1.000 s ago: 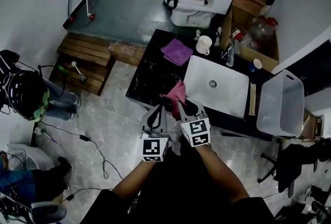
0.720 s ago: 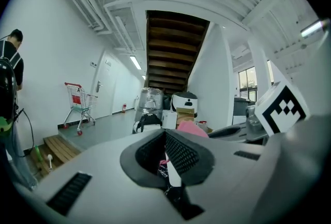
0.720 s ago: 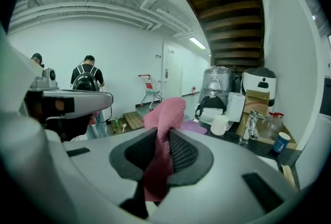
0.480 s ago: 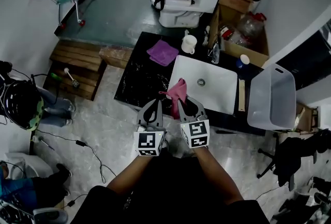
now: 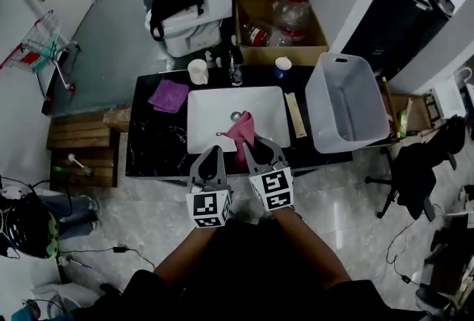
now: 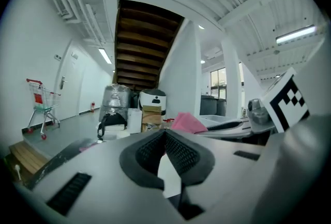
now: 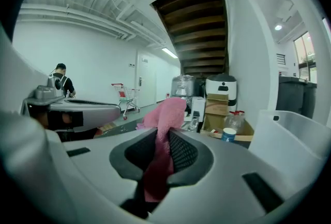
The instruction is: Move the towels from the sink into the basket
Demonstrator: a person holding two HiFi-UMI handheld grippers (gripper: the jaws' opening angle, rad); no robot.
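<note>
My right gripper point(image 5: 257, 147) is shut on a pink towel point(image 5: 241, 133), which hangs over the front of the white sink point(image 5: 207, 127). In the right gripper view the pink towel point(image 7: 164, 130) is pinched between the dark pads point(image 7: 182, 151) and sticks up above them. My left gripper point(image 5: 209, 158) is beside it to the left, shut with nothing held; its pads point(image 6: 178, 153) meet at the tip. The clear plastic basket point(image 5: 333, 118) stands on the right end of the black counter point(image 5: 155, 149). A purple towel point(image 5: 168, 94) lies on the counter left of the sink.
A mug point(image 5: 198, 71), a tap point(image 5: 235, 71) and a blue-capped jar point(image 5: 282, 64) stand behind the sink. A wooden stick point(image 5: 295, 114) lies between sink and basket. A cardboard box point(image 5: 278, 30) with bottles and a toilet point(image 5: 185, 12) are behind. An office chair point(image 5: 415, 171) is right.
The head view has swung round, so the sink now lies straight ahead and the basket to the right. Both grippers keep their places side by side, the right still holding the pink towel.
</note>
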